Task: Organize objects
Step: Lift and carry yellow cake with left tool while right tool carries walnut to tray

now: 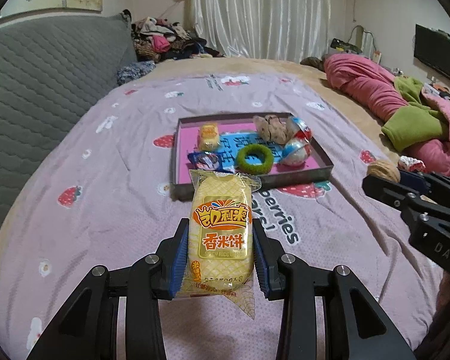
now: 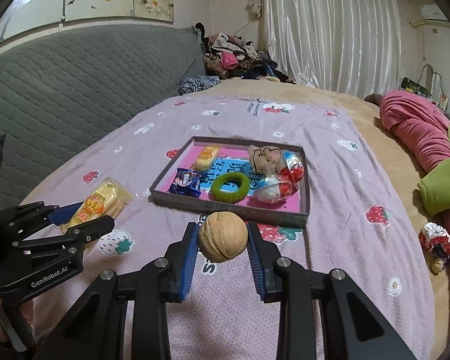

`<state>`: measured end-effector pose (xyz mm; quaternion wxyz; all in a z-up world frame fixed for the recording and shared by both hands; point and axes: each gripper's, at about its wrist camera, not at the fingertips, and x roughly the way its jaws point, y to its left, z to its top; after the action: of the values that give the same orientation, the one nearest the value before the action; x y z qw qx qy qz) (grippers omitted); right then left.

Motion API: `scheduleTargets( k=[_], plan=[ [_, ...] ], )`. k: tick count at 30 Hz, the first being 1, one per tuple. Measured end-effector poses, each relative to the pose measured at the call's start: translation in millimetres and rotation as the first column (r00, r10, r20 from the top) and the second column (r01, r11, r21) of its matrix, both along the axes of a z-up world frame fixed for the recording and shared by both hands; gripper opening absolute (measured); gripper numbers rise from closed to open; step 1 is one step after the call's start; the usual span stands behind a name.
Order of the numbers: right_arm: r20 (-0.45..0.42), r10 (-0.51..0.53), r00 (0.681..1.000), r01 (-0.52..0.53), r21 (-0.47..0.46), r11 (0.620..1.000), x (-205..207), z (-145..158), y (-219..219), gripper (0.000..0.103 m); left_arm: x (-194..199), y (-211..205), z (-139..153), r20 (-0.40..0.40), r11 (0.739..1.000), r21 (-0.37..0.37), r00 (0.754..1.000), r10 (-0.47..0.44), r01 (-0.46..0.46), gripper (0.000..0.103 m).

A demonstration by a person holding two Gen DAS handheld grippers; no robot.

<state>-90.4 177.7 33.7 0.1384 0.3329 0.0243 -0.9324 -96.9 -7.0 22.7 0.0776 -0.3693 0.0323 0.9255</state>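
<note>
My left gripper [image 1: 220, 252] is clamped on the rice cake packet [image 1: 220, 228], my right gripper [image 2: 223, 240] on the walnut [image 2: 223, 237], both low centre of frame, short of the tray [image 2: 304, 210]. The round walnut could squirt out; the slick wrapper might slip.

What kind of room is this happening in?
Most likely a lived-in bedroom: a bed under a pink strawberry-print sheet, a grey quilted headboard cushion, and white pleated window curtains.
</note>
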Motion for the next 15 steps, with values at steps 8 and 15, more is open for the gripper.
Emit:
scheduleTargets(
  k=[8, 15],
  plan=[
    [-0.02, -0.015, 1.0, 0.015, 0.008, 1.0, 2, 18, 8, 0.033, 0, 1, 19, -0.017, 1.0, 0.007, 1.0, 0.003, -0.003, 0.04],
    [-0.033, -0.021, 0.999, 0.021, 0.007, 1.0, -1, 34, 16, 0.033, -7, 2, 36, -0.033, 1.0, 0.0, 0.999, 0.007, -0.007, 0.04]
  ],
)
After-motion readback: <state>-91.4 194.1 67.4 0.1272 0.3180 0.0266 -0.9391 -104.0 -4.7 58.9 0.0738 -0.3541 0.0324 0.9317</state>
